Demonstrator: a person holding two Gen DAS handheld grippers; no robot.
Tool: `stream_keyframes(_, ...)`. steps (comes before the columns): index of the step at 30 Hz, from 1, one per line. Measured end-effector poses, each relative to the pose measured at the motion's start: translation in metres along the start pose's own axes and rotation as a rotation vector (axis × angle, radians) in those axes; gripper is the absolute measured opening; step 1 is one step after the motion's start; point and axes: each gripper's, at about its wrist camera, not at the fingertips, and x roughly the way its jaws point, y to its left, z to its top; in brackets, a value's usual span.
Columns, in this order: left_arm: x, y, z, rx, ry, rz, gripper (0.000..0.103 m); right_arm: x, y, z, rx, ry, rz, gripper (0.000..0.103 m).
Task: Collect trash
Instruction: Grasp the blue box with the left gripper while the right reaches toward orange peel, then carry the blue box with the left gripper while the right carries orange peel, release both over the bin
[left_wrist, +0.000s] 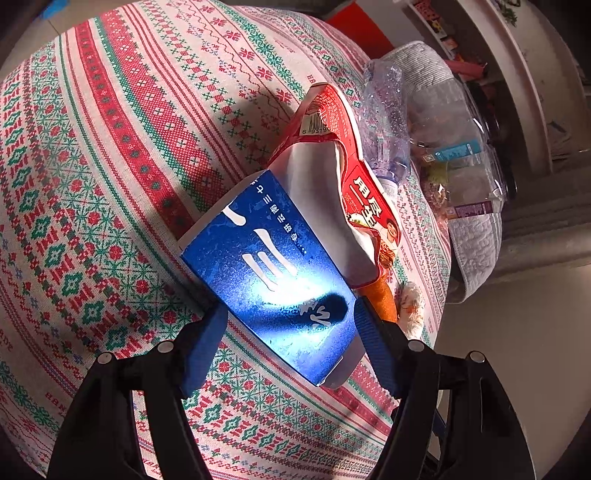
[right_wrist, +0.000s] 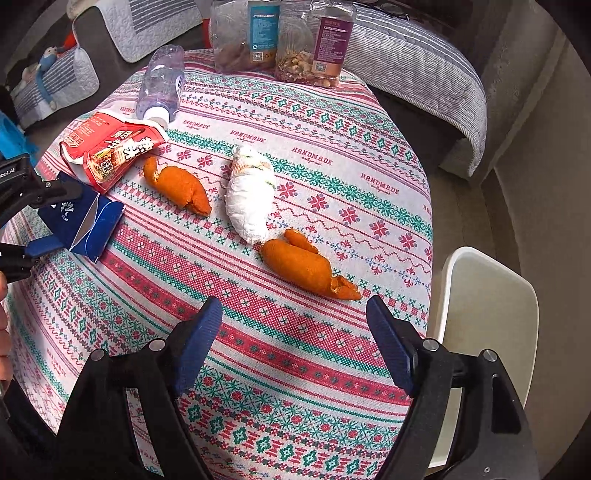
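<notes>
Clearly your left gripper (left_wrist: 290, 343) has its jaws apart around the blue carton (left_wrist: 269, 273), which lies flat at the left edge of the table (right_wrist: 295, 350); whether the pads already touch its sides you cannot tell. It looks like empty, thin card, so light but easily crushed: take it across its narrow width near the end, and squeeze gently. Just beside it sits the red packet (right_wrist: 110, 151), torn and floppy, and behind that a crumpled clear bottle (right_wrist: 160, 86), springy and slippery. Moving right, two orange peels (right_wrist: 177, 188) flank a wadded white tissue (right_wrist: 249, 195); all are soft and weightless, best pinched at the thickest bulge. Your right gripper (right_wrist: 295, 343) hangs wide open and empty over bare cloth, near the second peel (right_wrist: 303, 266).
</notes>
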Motion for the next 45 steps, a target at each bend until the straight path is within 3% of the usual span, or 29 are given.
stream_keyframes(5,-0.001,-0.001,0.002,-0.022,-0.015,-0.009,0.069,0.012,0.013,0.008,-0.115,-0.034,-0.030,0.075)
stream_keyframes(7,-0.001,-0.003,0.002,-0.021,-0.027,-0.010,0.069,0.020,0.014,0.009,-0.129,-0.021,-0.032,0.069)
stream_keyframes(9,-0.002,-0.004,0.002,-0.013,-0.038,-0.014,0.068,0.028,0.015,0.009,-0.137,0.010,-0.034,0.054)
stream_keyframes(10,-0.003,-0.004,0.002,-0.010,-0.042,-0.014,0.066,0.029,0.014,0.008,-0.134,0.015,-0.038,0.053)
stream_keyframes(12,-0.007,0.002,0.001,-0.002,-0.052,-0.022,0.058,0.027,0.011,0.008,-0.120,0.014,-0.027,0.032)
stream_keyframes(15,-0.015,0.005,0.001,0.005,-0.060,-0.047,0.041,0.022,0.006,0.008,-0.087,0.023,0.013,0.019)
stream_keyframes(18,-0.023,0.004,0.000,0.029,-0.071,-0.059,0.024,0.018,0.007,0.005,-0.086,0.024,0.046,0.014)
stream_keyframes(25,-0.036,0.011,-0.001,0.037,-0.080,-0.081,0.000,0.002,0.005,0.006,-0.033,0.008,0.137,0.007)
stream_keyframes(29,-0.045,0.025,0.003,-0.022,-0.068,-0.080,0.003,-0.011,0.001,0.006,-0.001,-0.015,0.190,0.007)
stream_keyframes(30,-0.050,0.028,0.006,-0.030,-0.090,-0.073,0.022,-0.012,-0.001,0.006,0.008,-0.017,0.197,0.007)
stream_keyframes(31,-0.055,0.029,0.008,-0.031,-0.113,-0.070,0.061,-0.013,-0.003,0.006,0.013,-0.018,0.198,0.007)
stream_keyframes(32,-0.061,0.027,0.011,-0.035,-0.145,-0.062,0.072,-0.013,-0.005,0.006,0.020,-0.018,0.197,0.007)
stream_keyframes(34,-0.070,0.020,0.021,0.009,-0.197,-0.036,0.074,-0.013,-0.007,0.005,0.030,-0.014,0.209,0.007)
stream_keyframes(38,-0.063,-0.013,0.035,0.323,-0.211,0.153,0.075,-0.016,-0.012,0.005,0.048,-0.019,0.235,0.007)
stream_keyframes(42,-0.040,-0.024,0.043,0.483,-0.096,0.119,0.074,-0.014,-0.016,0.003,0.066,-0.006,0.235,0.007)
stream_keyframes(44,-0.031,-0.024,0.047,0.524,-0.080,0.139,0.071,-0.014,-0.015,0.003,0.065,-0.005,0.239,0.007)
stream_keyframes(45,-0.026,-0.020,0.050,0.523,-0.057,0.139,0.055,-0.014,-0.015,0.003,0.063,-0.006,0.242,0.007)
